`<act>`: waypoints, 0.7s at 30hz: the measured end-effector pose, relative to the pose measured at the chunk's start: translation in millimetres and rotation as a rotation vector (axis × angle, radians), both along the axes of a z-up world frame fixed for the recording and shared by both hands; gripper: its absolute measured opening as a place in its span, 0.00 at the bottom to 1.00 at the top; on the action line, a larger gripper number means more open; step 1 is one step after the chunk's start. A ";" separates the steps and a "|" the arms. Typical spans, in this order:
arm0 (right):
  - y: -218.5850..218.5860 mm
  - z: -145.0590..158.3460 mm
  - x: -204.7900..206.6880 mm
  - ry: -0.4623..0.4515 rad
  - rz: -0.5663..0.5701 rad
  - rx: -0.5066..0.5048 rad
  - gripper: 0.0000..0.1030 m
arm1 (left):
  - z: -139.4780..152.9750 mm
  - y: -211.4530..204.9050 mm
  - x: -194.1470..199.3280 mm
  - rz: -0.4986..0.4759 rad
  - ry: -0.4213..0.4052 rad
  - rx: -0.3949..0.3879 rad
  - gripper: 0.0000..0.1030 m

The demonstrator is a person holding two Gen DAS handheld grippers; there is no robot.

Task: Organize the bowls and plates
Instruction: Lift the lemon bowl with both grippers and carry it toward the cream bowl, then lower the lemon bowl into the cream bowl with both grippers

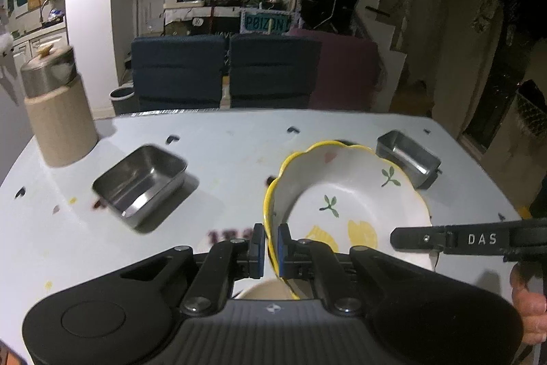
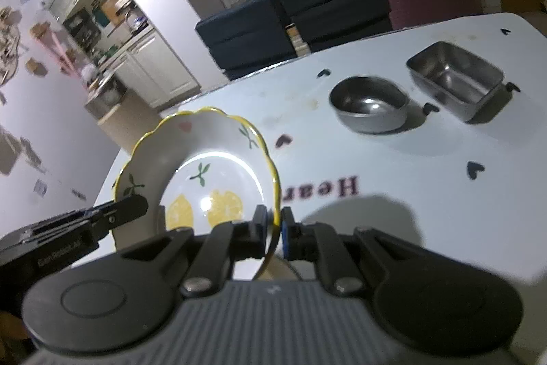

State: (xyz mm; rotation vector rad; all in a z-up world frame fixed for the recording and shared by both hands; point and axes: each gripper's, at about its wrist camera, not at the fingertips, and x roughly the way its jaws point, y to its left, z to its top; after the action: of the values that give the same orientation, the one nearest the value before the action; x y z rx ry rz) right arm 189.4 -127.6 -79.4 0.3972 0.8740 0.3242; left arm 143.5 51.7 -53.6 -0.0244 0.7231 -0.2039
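A white scalloped bowl with a yellow rim and lemon pattern is held above the table by both grippers. My left gripper is shut on its left rim. My right gripper is shut on its right rim; the bowl also shows in the right wrist view. The right gripper's finger reaches in from the right in the left wrist view. The left gripper's finger shows at the left in the right wrist view. A cream dish sits below the held bowl, mostly hidden.
A rectangular steel tray lies left of the bowl, another steel tray at the far right, and a round steel bowl beside it. A beige canister with a metal lid stands at the back left. Chairs stand beyond the table's far edge.
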 end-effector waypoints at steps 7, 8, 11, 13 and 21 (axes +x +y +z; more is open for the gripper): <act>25.2 -13.8 -8.2 0.044 0.051 -0.029 0.11 | -17.6 21.4 -21.4 0.022 0.051 -0.005 0.07; 30.6 -15.8 -11.2 0.054 0.060 -0.039 0.11 | -19.5 24.5 -24.0 0.024 0.058 -0.005 0.07; 41.3 -21.3 -15.4 0.074 0.094 -0.057 0.11 | -25.9 32.8 -29.3 0.029 0.086 -0.010 0.07; 45.8 -24.2 -18.5 0.091 0.108 -0.063 0.11 | -30.9 36.2 -32.0 0.026 0.106 -0.004 0.07; 65.6 -43.5 -27.3 0.176 0.164 -0.110 0.11 | -52.1 36.4 -32.9 0.002 0.187 0.025 0.07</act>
State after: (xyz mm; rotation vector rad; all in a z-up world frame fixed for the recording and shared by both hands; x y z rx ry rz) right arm 162.1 -62.0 -122.9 0.2546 1.0952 0.3947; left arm 110.6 88.1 -105.7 -0.0206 0.9114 -0.1923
